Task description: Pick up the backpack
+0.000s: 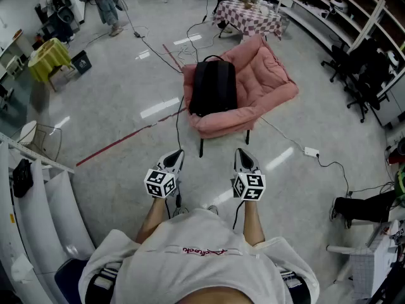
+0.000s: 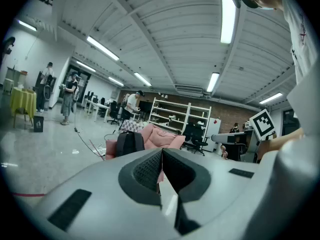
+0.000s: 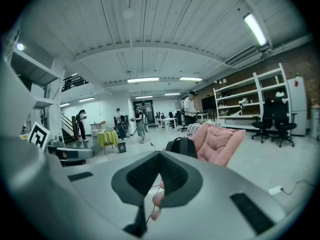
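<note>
A black backpack (image 1: 212, 86) rests upright against the back of a low pink padded chair (image 1: 266, 81) on the floor, some way ahead of me. The left gripper view shows the backpack (image 2: 129, 143) small and far off, as does the right gripper view, where the backpack (image 3: 182, 146) stands beside the pink chair (image 3: 220, 145). My left gripper (image 1: 172, 160) and right gripper (image 1: 243, 159) are held close to my body, side by side, both shut with nothing between the jaws and well short of the chair.
Cables (image 1: 158, 52) trail across the grey floor near the chair, and a red tape line (image 1: 120, 142) runs to its left. A checkered table (image 1: 248, 16) stands behind it, office chairs (image 1: 354, 75) and shelves at right, a white rack (image 1: 38, 189) at left. People stand far back.
</note>
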